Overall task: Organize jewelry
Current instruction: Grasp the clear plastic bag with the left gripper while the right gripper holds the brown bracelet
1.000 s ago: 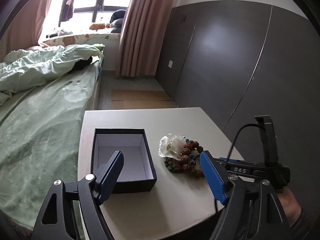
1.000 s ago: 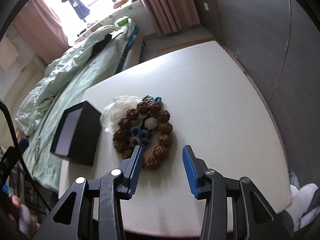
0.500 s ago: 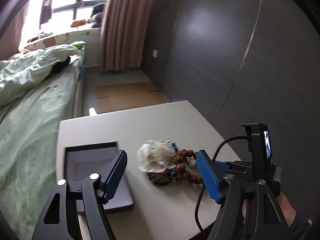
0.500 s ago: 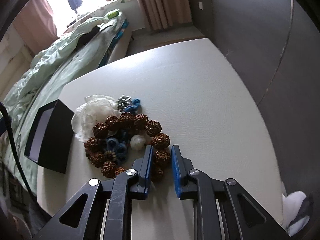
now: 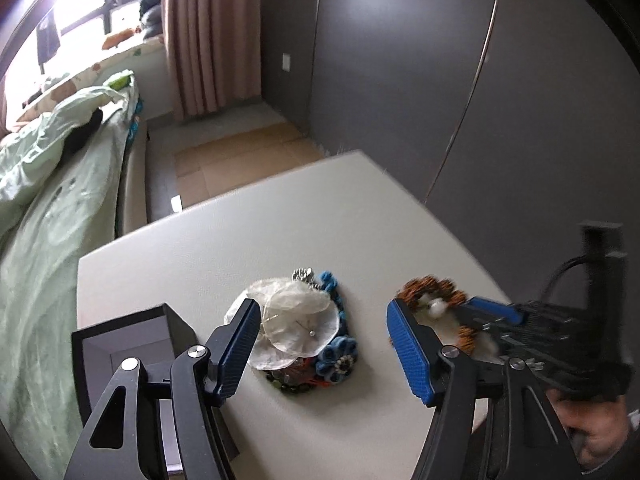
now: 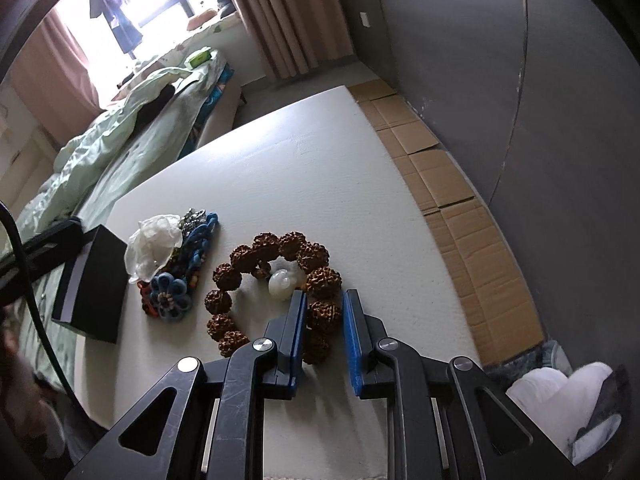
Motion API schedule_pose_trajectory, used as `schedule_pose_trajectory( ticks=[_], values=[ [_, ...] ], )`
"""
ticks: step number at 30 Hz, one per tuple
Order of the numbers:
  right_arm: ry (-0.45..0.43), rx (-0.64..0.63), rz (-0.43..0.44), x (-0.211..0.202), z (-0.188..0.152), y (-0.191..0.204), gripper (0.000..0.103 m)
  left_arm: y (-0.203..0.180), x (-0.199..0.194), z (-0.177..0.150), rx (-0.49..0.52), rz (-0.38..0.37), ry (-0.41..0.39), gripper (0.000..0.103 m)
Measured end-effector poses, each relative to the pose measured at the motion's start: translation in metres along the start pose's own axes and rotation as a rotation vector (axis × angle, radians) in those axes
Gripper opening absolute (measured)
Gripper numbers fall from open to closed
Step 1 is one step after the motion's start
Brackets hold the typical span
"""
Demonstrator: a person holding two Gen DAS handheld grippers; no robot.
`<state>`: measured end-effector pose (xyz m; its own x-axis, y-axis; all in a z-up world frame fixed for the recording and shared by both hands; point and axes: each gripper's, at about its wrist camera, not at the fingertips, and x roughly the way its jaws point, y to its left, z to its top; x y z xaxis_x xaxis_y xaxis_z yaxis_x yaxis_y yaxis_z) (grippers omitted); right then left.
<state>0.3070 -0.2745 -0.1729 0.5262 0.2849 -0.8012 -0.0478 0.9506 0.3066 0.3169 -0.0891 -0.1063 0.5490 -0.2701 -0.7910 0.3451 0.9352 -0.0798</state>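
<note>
The fingers (image 6: 299, 320) of the right gripper (image 6: 323, 316) are clamped on one bead of the brown bead bracelet (image 6: 276, 276), which lies on the desk (image 6: 320, 168) apart from the jewelry pile (image 5: 296, 332). The left gripper (image 5: 320, 344) is closing, empty, above that pile. The bracelet could be dropped if swung, being gripped by a single bead, before the black box (image 5: 132, 344) is reached.

I see a bed with a rumpled pale green duvet (image 5: 48, 184), pink curtains (image 5: 208, 36), a dark grey wardrobe (image 5: 460, 80) and flattened cardboard (image 6: 452, 184) on the floor.
</note>
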Motion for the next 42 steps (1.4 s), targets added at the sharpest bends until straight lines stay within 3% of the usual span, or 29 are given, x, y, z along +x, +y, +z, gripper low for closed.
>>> schedule_pose_trajectory(
  ticks=[6,10,13,15,19,34,42],
  values=[
    [0.032,0.036,0.044,0.008,0.003,-0.004,0.026,0.005,0.033,0.003,0.002,0.051,0.089,0.067],
    [0.033,-0.041,-0.012,0.010,0.002,0.009,0.028,0.009,0.047,0.005,0.001,0.076,0.127,0.063],
    [0.028,-0.052,-0.024,0.010,0.002,0.012,0.026,0.018,0.055,0.008,-0.024,0.087,0.148,0.048],
    [0.017,-0.055,-0.023,0.010,0.001,0.011,0.020,0.021,0.057,0.009,-0.038,0.085,0.154,0.023],
    [0.003,-0.027,0.030,0.004,0.001,0.005,0.020,0.022,0.051,0.011,-0.045,0.074,0.131,0.006],
    [-0.145,-0.073,0.168,-0.054,0.020,0.043,0.020,0.034,-0.040,0.029,-0.080,0.034,-0.080,0.001],
    [-0.193,-0.118,0.184,-0.075,0.027,0.075,0.020,0.050,-0.096,0.029,-0.098,0.023,-0.182,0.001]
  ],
)
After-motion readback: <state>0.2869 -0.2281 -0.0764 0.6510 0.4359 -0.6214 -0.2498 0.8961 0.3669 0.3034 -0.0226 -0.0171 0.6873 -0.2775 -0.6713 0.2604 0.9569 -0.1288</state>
